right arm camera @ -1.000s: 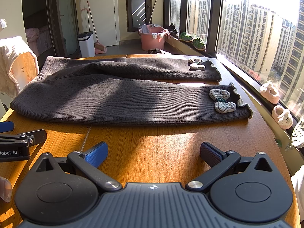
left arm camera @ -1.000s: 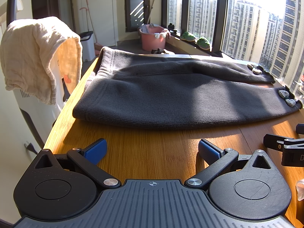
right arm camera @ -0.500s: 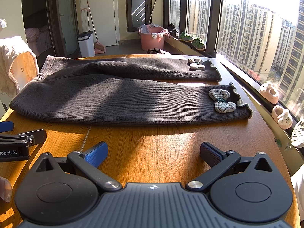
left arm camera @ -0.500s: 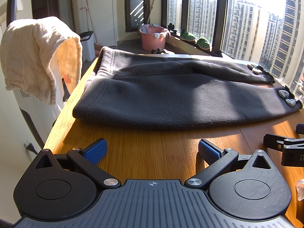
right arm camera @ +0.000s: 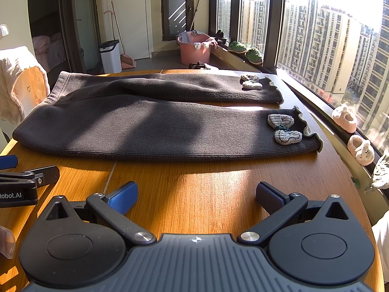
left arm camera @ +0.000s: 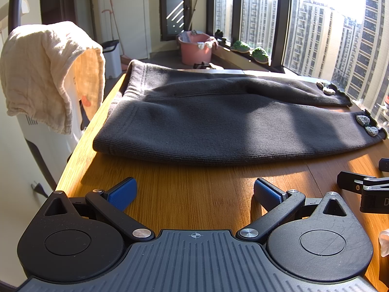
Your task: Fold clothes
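Trousers: dark grey knit trousers (left arm camera: pixel 218 126) lie flat on the wooden table (left arm camera: pixel 194 194), ahead of both my sets of jaws and well apart from them, with bare wood between.
Waistband: it sits ahead and to the left of my left jaws, near the table's left edge.
Leg ends: both legs run out to the right; the nearer cuff, with its ruffled hem, lies ahead and to the right of my right jaws.
Bows: a grey knitted bow (right arm camera: pixel 283 129) sits on the nearer leg by the cuff, and a second bow (right arm camera: pixel 251 82) on the farther leg beyond it.
Left gripper (left arm camera: pixel 194 192): I see its jaws spread wide, blue pads facing each other over bare table, nothing between them.
Right gripper (right arm camera: pixel 197 194): jaws spread wide too, empty, low over the wood.
Neighbours: in my left view the right gripper's black tip shows to the right of my jaws; in my right view the left gripper's tip shows to the left.
Cloth: a cream cloth (left arm camera: pixel 46 73) hangs over something white, off the table, ahead and left of my left jaws.
Sill: two pale baby shoes (right arm camera: pixel 352 133) rest on the window ledge, right of my right jaws.
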`<state>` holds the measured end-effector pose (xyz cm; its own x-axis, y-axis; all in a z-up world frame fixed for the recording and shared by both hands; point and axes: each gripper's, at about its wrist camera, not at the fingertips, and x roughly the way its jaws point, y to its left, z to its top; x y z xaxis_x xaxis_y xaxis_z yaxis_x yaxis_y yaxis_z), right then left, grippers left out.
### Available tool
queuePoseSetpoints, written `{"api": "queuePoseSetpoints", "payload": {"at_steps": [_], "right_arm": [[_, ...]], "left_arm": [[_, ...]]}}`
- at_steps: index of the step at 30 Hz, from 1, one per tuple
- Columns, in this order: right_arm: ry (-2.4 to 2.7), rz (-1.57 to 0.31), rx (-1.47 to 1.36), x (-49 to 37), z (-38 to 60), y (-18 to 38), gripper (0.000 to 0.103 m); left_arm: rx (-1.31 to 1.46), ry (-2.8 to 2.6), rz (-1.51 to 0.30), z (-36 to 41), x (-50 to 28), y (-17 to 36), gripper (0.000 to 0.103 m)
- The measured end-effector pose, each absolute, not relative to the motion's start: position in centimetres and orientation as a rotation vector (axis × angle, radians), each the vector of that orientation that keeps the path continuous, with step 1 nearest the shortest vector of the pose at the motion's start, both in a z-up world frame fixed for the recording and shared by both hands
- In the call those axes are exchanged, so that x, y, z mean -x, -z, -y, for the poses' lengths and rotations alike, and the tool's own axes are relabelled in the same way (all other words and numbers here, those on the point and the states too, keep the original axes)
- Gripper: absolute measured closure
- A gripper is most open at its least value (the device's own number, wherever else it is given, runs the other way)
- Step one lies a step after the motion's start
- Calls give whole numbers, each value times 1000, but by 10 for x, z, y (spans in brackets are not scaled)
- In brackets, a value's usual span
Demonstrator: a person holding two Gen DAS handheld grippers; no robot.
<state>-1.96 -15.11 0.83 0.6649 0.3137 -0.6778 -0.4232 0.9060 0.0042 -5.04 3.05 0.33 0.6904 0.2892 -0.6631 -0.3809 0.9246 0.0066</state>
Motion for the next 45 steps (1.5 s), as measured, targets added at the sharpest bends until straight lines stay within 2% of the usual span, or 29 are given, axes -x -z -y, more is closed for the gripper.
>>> {"api": "queuePoseSetpoints", "payload": {"at_steps": [17, 23, 27, 29, 31, 32, 33, 36, 39, 41, 42, 43, 45], "right_arm": [[-443, -741, 177, 14, 151, -9, 0], [-593, -741, 193, 6, 161, -12, 0], [-633, -637, 120, -4, 176, -30, 0], [-616, -562, 147, -13, 175, -41, 0], [-620, -520, 186, -32, 169, -51, 3], [-629, -511, 194, -42, 165, -53, 12], [-632, -520, 199, -53, 160, -55, 23], [-675, -624, 139, -85, 149, -49, 39], [-725, -791, 67, -102, 142, -25, 38], [-733, -702, 153, -83, 140, -17, 35], [-738, -667, 213, -74, 138, -13, 33], [-743, -678, 210, -70, 138, -13, 31], [-757, -682, 211, -68, 138, -14, 25]], "left_arm": [[135, -242, -728, -37, 55, -11, 0], [205, -146, -551, -57, 46, -60, 0], [168, -164, -581, -74, 12, -55, 0], [155, -165, -635, -81, -5, -39, 4], [160, -155, -683, -86, -15, -21, 18], [166, -145, -696, -88, -16, -13, 19], [163, -138, -698, -90, -17, -7, 17], [117, -130, -706, -84, -10, -3, 16], [74, -105, -750, -74, -1, -5, 12], [98, -87, -759, -77, 4, -18, 18], [114, -89, -721, -82, 4, -30, 16], [110, -122, -667, -88, 2, -43, 3], [60, -251, -567, -98, -18, -64, 0]]}}
